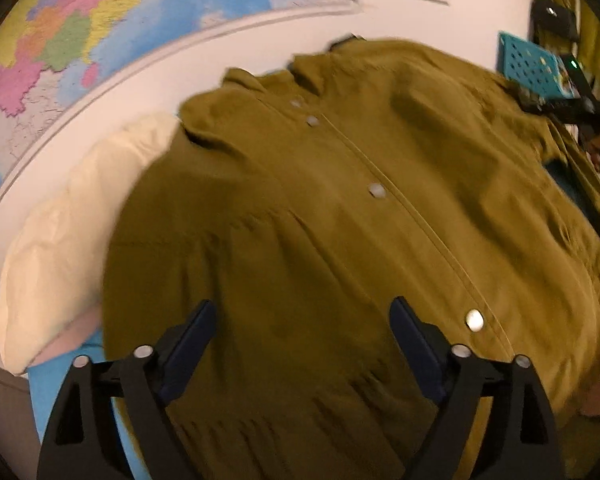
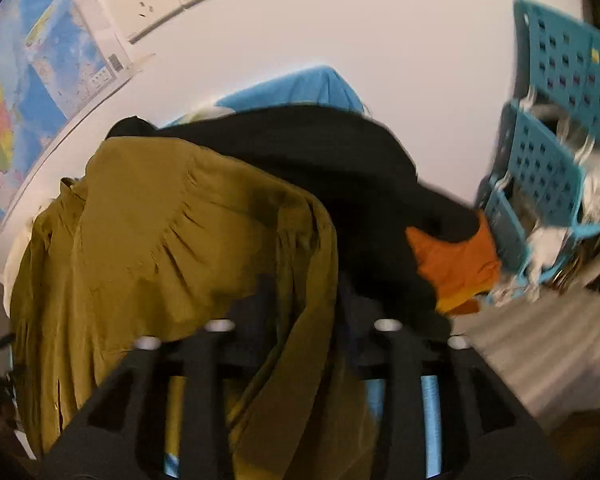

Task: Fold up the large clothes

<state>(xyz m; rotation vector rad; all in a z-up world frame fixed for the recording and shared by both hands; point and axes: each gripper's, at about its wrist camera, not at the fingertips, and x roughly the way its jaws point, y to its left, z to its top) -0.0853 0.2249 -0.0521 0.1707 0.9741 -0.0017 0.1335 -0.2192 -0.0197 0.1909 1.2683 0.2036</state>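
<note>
An olive-green button-front shirt (image 1: pixel 340 220) lies spread over the surface, collar at the far end, its white buttons in a line. My left gripper (image 1: pixel 302 312) is open, its two dark fingers wide apart just above the shirt's lower front, holding nothing. My right gripper (image 2: pixel 304 292) is shut on a fold of the same olive shirt (image 2: pixel 160 232), which drapes between and over its fingers. The right gripper also shows in the left wrist view (image 1: pixel 580 104) at the shirt's far right edge.
A cream pillow (image 1: pixel 68 240) lies left of the shirt. A black garment (image 2: pixel 340 168) and an orange cloth (image 2: pixel 456 260) lie beyond the right gripper. Teal plastic baskets (image 2: pixel 548 168) stand at the right. A blue sheet (image 2: pixel 300 88) covers the surface. A map (image 1: pixel 80 32) hangs on the wall.
</note>
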